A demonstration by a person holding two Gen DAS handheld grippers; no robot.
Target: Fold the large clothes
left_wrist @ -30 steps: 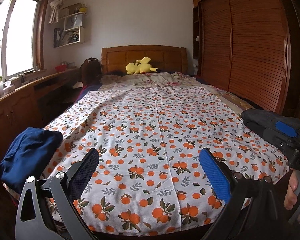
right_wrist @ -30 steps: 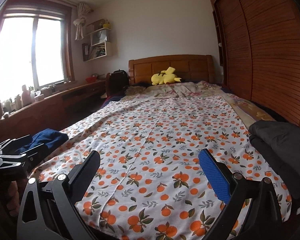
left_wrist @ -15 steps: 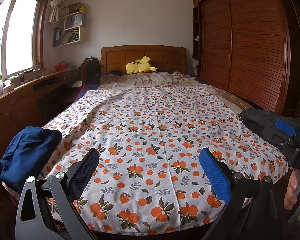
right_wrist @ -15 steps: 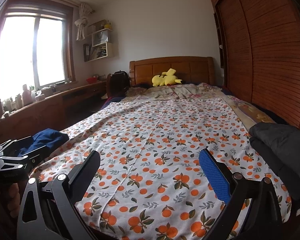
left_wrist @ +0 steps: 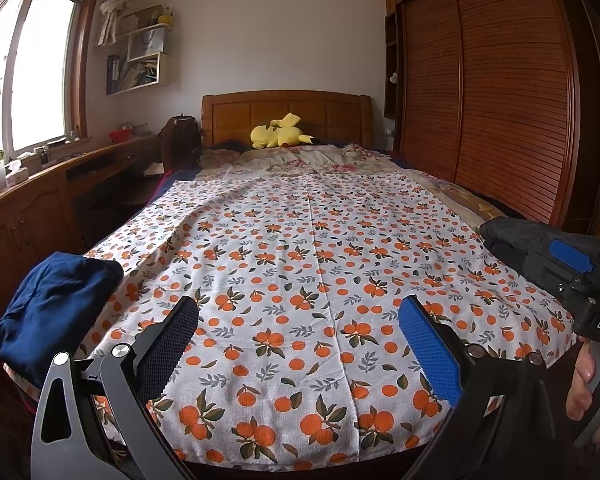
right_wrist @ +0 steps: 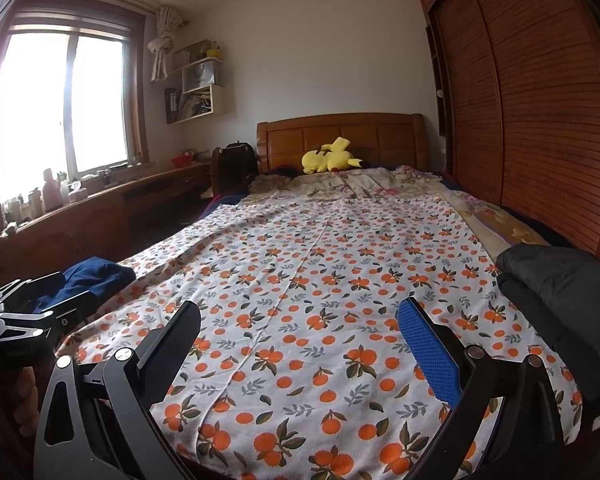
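A dark blue garment (left_wrist: 56, 308) lies bunched at the near left corner of the bed; it also shows in the right wrist view (right_wrist: 96, 276). A black garment (right_wrist: 560, 292) lies folded at the near right edge, also in the left wrist view (left_wrist: 532, 236). My left gripper (left_wrist: 300, 328) is open and empty above the foot of the bed. My right gripper (right_wrist: 300, 328) is open and empty, also above the foot of the bed. The orange-print sheet (left_wrist: 308, 248) lies flat between the two garments.
A yellow plush toy (left_wrist: 278, 133) lies by the wooden headboard (left_wrist: 284, 116). A slatted wardrobe (left_wrist: 500, 92) runs along the right. A wooden desk (left_wrist: 60, 184) with bottles stands under the window at left. The right gripper's body (left_wrist: 580, 280) shows in the left wrist view.
Both grippers have drifted slightly back and up from the bed. Their jaws stay open. The garments have not moved.
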